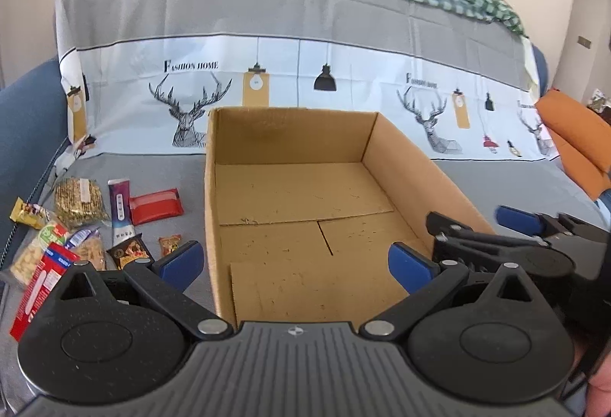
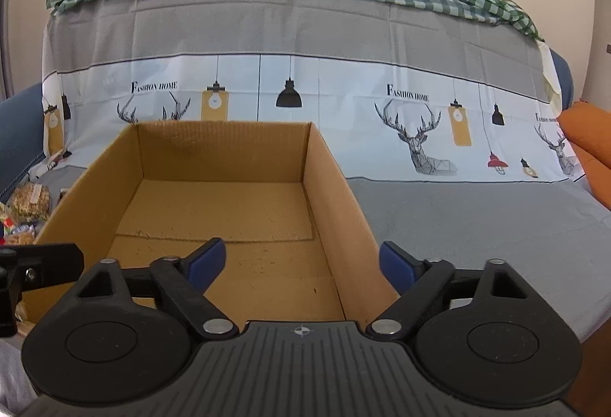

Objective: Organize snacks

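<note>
your left tongs [image 1: 296,262] stand released, blue pads wide apart, straddling the near left wall of the cardboard box [image 1: 301,195]: one pad outside it, the other over the bare corrugated floor. your right tongs [image 2: 301,264] are also released, nothing pressed between the pads; they straddle the box's near right wall [image 2: 343,218], left pad over the floor flaps, right pad over the grey cloth [image 2: 477,218]. the box is rectangular, open-topped, matte brown with creased flaps. the snacks [image 1: 76,226] lie in a loose heap to the left of your left tongs, outside the box: a glossy red flat packet [image 1: 154,206], a tall purple sachet [image 1: 121,212], a crinkly clear bag of golden noodles [image 1: 80,201], a red and white carton [image 1: 40,287].
</note>
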